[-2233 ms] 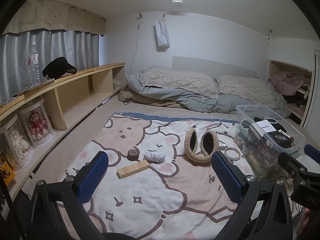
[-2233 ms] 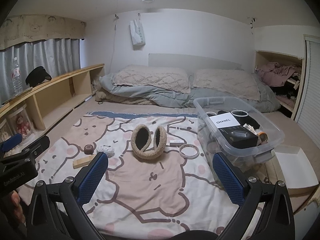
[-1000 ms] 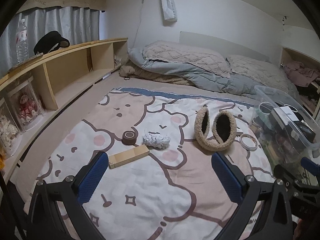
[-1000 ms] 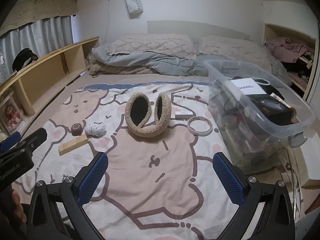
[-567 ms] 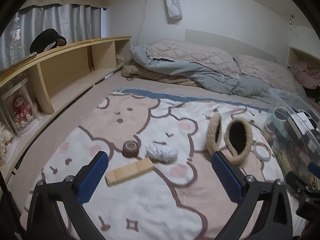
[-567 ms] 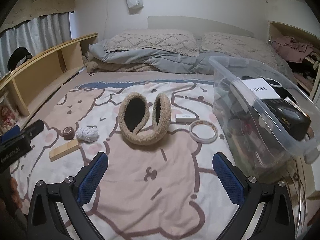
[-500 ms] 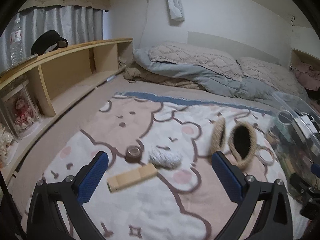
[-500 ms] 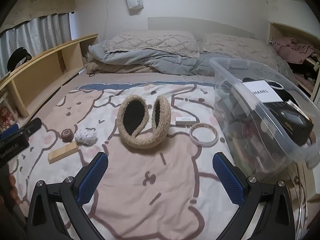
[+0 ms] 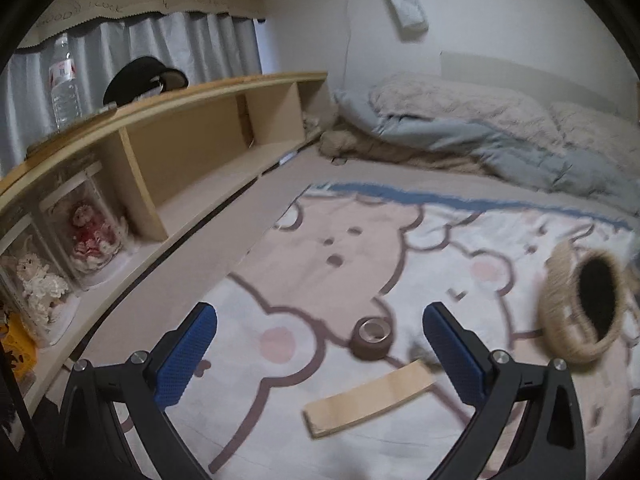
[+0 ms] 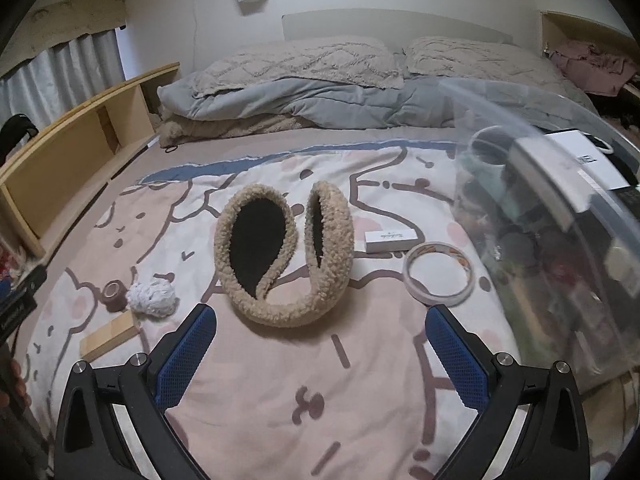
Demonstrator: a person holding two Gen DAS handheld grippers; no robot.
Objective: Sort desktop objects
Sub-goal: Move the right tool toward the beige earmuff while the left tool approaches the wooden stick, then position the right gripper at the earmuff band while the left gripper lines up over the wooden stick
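Fluffy beige earmuffs stand on the bear-print blanket, just beyond my open right gripper. To their right lie a small white box and a white tape ring. At the left are a brown tape roll, a white scrunchie and a wooden block. My left gripper is open and empty, low over the blanket. The brown tape roll sits between its fingers' line of sight, the wooden block nearer, the earmuffs at the right edge.
A clear plastic bin full of items stands right of the blanket. A wooden shelf runs along the left wall, with doll jars, a bottle and a black cap. Pillows and a grey duvet lie behind.
Both grippers have come down and forward toward the blanket. The left one has swung left, so the tape roll and block now lie between its fingers; the earmuffs loom larger before the right one.
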